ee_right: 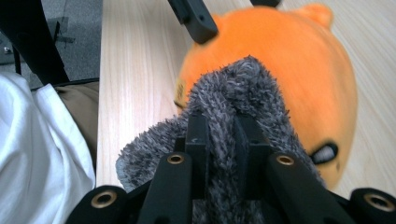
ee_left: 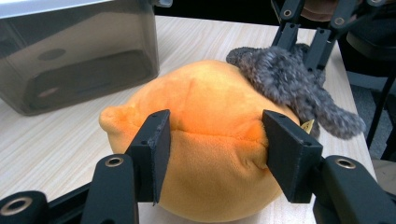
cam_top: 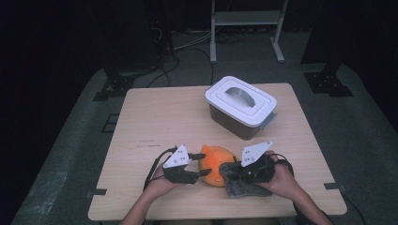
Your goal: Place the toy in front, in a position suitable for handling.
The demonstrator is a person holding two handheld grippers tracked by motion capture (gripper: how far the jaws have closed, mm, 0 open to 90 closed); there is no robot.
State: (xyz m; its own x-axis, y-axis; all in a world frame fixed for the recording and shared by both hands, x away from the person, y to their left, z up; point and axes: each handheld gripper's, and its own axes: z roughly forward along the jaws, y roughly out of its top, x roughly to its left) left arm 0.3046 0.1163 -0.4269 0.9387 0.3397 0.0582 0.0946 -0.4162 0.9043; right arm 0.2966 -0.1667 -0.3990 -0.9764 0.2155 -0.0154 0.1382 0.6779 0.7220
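An orange plush toy (cam_top: 217,161) lies near the table's front edge, in the middle. My left gripper (cam_top: 202,172) comes at it from the left. In the left gripper view its jaws (ee_left: 219,140) stand one on each side of the orange plush toy (ee_left: 210,121) and press into its sides. A grey fuzzy piece (cam_top: 239,186) lies against the toy's right side. My right gripper (cam_top: 230,169) is shut on it, and in the right gripper view the grey fuzzy piece (ee_right: 243,84) bunches up between the narrow jaws (ee_right: 223,126) in front of the orange toy (ee_right: 299,60).
A grey box with a white handled lid (cam_top: 241,107) stands at the back right of the wooden table (cam_top: 159,117), a short way behind the toy. The person's white clothing (ee_right: 37,154) is close to the table's front edge. Dark floor and stands surround the table.
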